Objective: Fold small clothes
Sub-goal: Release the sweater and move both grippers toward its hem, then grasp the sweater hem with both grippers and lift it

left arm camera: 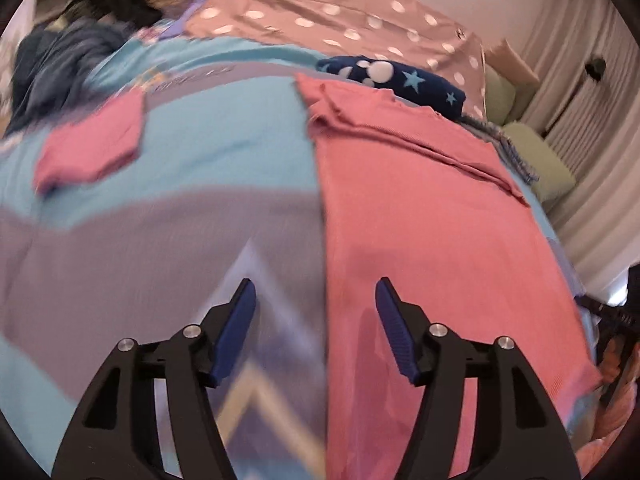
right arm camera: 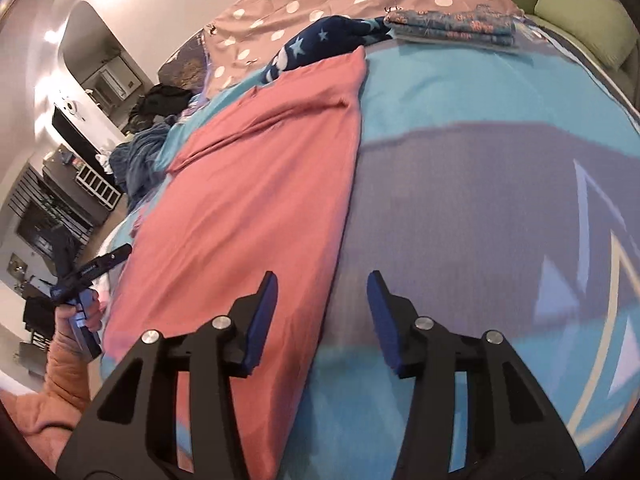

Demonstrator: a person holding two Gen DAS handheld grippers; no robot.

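A long pink garment (left arm camera: 432, 216) lies flat on the blue and grey bedspread (left arm camera: 224, 148), folded lengthwise with a seam near its far end. It also shows in the right wrist view (right arm camera: 260, 184). My left gripper (left arm camera: 316, 292) is open and empty, hovering over the garment's left edge near its close end. My right gripper (right arm camera: 322, 284) is open and empty, hovering over the garment's right edge. A small folded pink piece (left arm camera: 92, 148) lies to the left on the bedspread.
A dark blue star-print cloth (left arm camera: 400, 76) lies past the garment's far end on a pink dotted sheet (left arm camera: 328, 12). A folded blue patterned stack (right arm camera: 452, 26) sits at the far right. Dark blue and black clothes (left arm camera: 60, 64) are heaped at the far left. Green cushions (right arm camera: 580, 20) border the bed.
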